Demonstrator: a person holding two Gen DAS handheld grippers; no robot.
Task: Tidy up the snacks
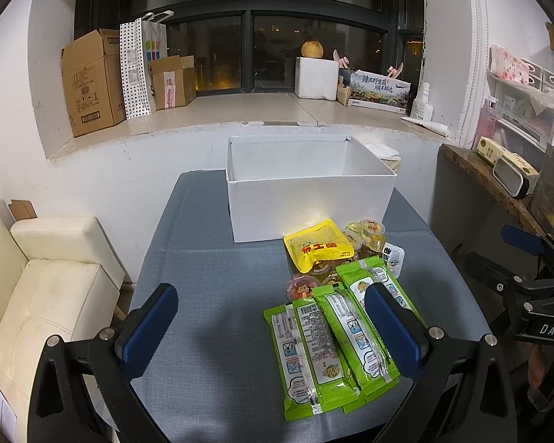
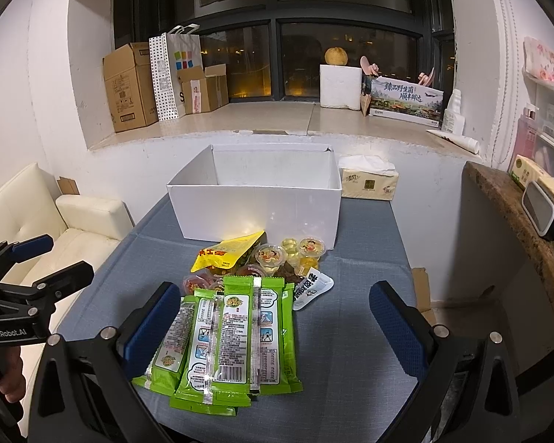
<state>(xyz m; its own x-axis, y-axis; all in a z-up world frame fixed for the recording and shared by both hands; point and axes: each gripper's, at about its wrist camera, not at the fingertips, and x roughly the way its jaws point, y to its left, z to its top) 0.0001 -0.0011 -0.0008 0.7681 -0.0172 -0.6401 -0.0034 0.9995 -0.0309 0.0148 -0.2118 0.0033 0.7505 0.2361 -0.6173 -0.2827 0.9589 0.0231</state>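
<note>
1. Grey cloth covers the table (image 2: 354,332), which carries all the snacks and stands before a white wall and a dark window sill stacked with cardboard boxes.
2. Nearest are both tongs, hovering above the table's front edge. The left tongs (image 1: 271,326) are spread wide and hold nothing; the right tongs (image 2: 275,326) are likewise spread wide and empty.
3. Just beyond lie the green packets (image 2: 227,343), a loose overlapping fan flat on the cloth. Their long axes run roughly away from the cameras, toward the box.
4. The relation that counts: in the right wrist view the fan sits between the right tongs' fingers, toward the left one, so these tongs look already lined up across the packets' narrow width. In the left wrist view the packets lie off to the right, partly behind the right finger. The right hand looks better placed.
5. Behind the packets is a cluster of jelly cups (image 2: 273,254), a yellow pouch (image 2: 223,253) resting partly on them, and a small white sachet (image 2: 310,288) at the right.
6. Farther still stands the open white box (image 2: 255,205), with no snacks visible inside, the likely destination. A tissue pack (image 2: 369,182) sits beside its right rear corner.
7. My judgement: sorting has barely begun, as every snack is outside the box.
</note>
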